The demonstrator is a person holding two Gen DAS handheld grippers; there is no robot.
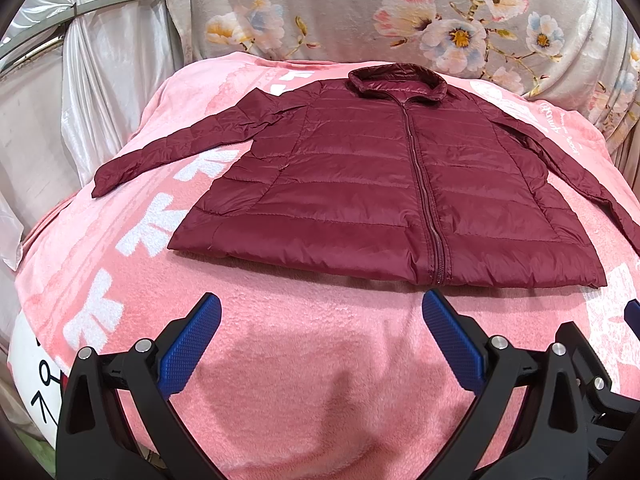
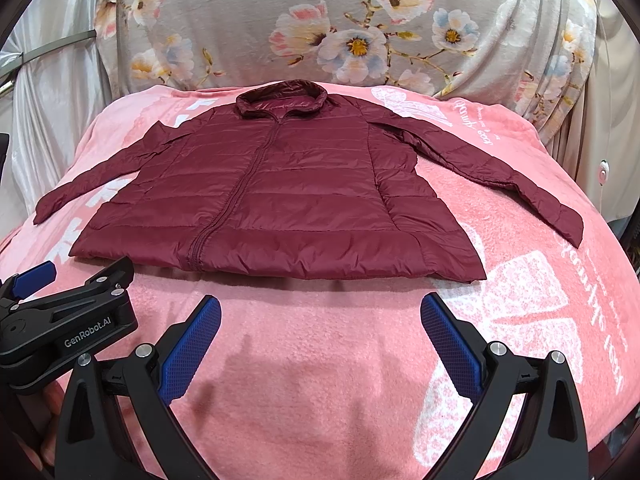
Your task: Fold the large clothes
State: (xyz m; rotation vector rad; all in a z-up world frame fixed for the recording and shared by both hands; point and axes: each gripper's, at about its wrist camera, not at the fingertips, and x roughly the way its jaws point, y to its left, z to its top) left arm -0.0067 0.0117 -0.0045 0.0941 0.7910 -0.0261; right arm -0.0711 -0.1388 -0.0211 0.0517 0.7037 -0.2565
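Looking at a pink fleece blanket (image 1: 280,360) covering the whole work surface, printed with white characters down the left side and white script and drawings on the right. Behind it, a grey floral sheet (image 2: 320,20) draping over what seems like a backrest or wall, with shiny white curtains (image 1: 100,60) hanging off to the left. Counting things: one maroon puffer jacket (image 2: 300,192), zipped up, lying flat and front-up in the middle of the blanket, collar toward the floral sheet, hem toward the cameras, both sleeves spreading out and angling down to either side. Two grippers, sitting side by side just short of the hem. Left gripper (image 1: 320,320) hovering over bare blanket, blue pads spread wide apart, holding nothing, not touching the jacket. Right gripper (image 2: 320,320) doing the same, wide open, empty, over bare pink fleece just beside the hem. Also catching the left gripper's black body poking in at the lower left of the right wrist view, with "GenRobot.AI" printed on it.
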